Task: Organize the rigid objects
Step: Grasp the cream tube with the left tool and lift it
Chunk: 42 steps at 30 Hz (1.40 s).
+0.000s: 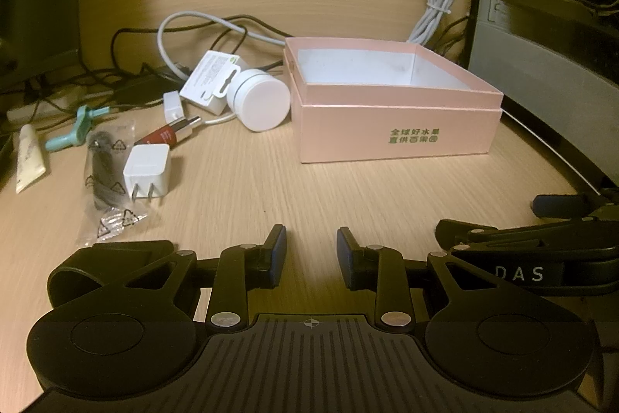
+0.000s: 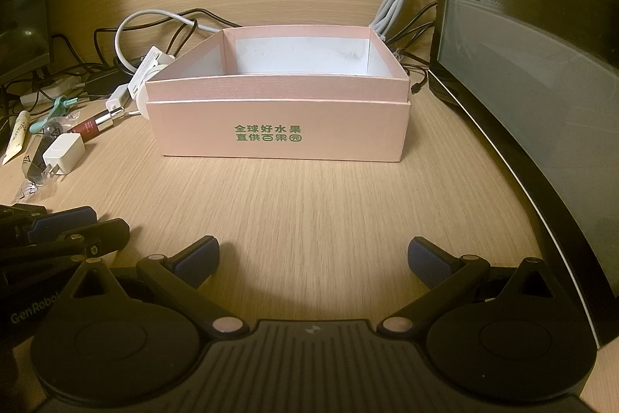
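An open pink box (image 1: pixel 398 130) with green print stands on the wooden desk; its white inside looks empty, and it also shows in the right wrist view (image 2: pixel 278 130). Left of it lie a white round jar (image 1: pixel 263 99), a white plug adapter (image 1: pixel 147 171), a red lipstick (image 1: pixel 170 134), a teal tool (image 1: pixel 75 134), a cream tube (image 1: pixel 29 157) and a clear bag with a black part (image 1: pixel 104 173). My left gripper (image 1: pixel 311 250) is open and empty, low over the desk. My right gripper (image 2: pixel 313 258) is open wide and empty, facing the box.
Grey and black cables (image 1: pixel 201 37) tangle behind the objects, with a bundled white cord (image 1: pixel 435 6) against the back panel. A computer case (image 2: pixel 541 64) stands at the right. The right gripper's body (image 1: pixel 541 250) lies beside my left one.
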Motion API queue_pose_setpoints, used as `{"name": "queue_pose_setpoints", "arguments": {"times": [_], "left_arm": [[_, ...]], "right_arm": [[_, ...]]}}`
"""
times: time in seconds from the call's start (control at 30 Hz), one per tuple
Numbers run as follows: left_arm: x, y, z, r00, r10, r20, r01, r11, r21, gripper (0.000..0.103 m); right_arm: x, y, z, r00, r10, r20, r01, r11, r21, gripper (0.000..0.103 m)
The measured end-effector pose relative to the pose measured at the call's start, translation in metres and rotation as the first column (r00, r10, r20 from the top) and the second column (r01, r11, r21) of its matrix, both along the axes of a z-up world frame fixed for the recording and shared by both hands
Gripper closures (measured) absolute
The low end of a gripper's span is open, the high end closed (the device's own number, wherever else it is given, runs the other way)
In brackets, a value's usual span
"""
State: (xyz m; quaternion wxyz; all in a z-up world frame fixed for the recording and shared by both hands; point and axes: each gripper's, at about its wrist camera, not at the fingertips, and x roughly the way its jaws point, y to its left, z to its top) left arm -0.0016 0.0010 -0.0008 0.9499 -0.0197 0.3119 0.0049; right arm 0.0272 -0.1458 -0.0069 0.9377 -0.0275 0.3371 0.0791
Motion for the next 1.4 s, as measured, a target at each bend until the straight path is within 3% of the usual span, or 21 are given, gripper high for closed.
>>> {"name": "queue_pose_setpoints", "arguments": {"times": [0.17,0.33,0.43,0.53,0.6,0.73,0.8,0.93,1.03,1.2,1.3,1.4], "left_arm": [[0.002,0.013,0.006,1.0,0.02,-0.004,-0.02,0.996,-0.087,0.073],[-0.016,0.049,0.051,0.993,0.083,0.089,-0.066,0.981,-0.181,0.073],[-0.026,0.092,0.079,0.974,0.185,0.133,-0.158,0.969,-0.19,0.073],[-0.026,0.148,0.091,0.942,0.316,0.11,-0.298,0.942,-0.153,0.073],[-0.019,0.188,0.088,0.92,0.389,0.056,-0.377,0.914,-0.153,0.073],[0.013,0.254,0.067,0.876,0.471,-0.109,-0.483,0.852,-0.202,0.073],[0.03,0.268,0.058,0.863,0.483,-0.151,-0.505,0.835,-0.217,0.073],[0.058,0.284,0.043,0.809,0.547,-0.216,-0.585,0.787,-0.196,0.073],[0.075,0.295,0.036,0.781,0.576,-0.241,-0.621,0.759,-0.198,0.073],[0.095,0.31,0.032,0.751,0.618,-0.234,-0.657,0.734,-0.172,0.069],[0.109,0.312,0.028,0.763,0.605,-0.229,-0.643,0.748,-0.167,0.069],[0.119,0.307,0.023,0.765,0.603,-0.224,-0.636,0.763,-0.115,0.073]], "right_arm": [[0.003,-0.001,0.002,0.998,0.038,-0.054,-0.039,0.999,-0.008,0.0],[0.01,-0.001,0.005,0.995,0.045,-0.092,-0.047,0.999,-0.018,0.0],[0.006,0.0,0.006,0.993,0.045,-0.108,-0.049,0.998,-0.028,0.0],[0.011,0.0,0.009,0.987,0.077,-0.14,-0.082,0.996,-0.033,0.0],[0.011,0.001,0.013,0.982,0.069,-0.173,-0.075,0.997,-0.029,0.006],[-0.007,0.021,0.028,0.988,0.103,-0.115,-0.11,0.992,-0.055,0.007],[-0.015,0.036,0.034,0.986,0.142,-0.091,-0.15,0.985,-0.088,0.007],[-0.026,0.056,0.046,0.983,0.175,-0.062,-0.182,0.976,-0.12,0.007],[-0.03,0.059,0.05,0.981,0.176,-0.085,-0.185,0.975,-0.124,0.007],[-0.032,0.053,0.05,0.982,0.153,-0.108,-0.165,0.979,-0.115,0.007],[-0.032,0.045,0.051,0.987,0.121,-0.108,-0.133,0.984,-0.116,0.007],[-0.029,0.037,0.051,0.991,0.085,-0.105,-0.095,0.991,-0.098,0.007]]}}
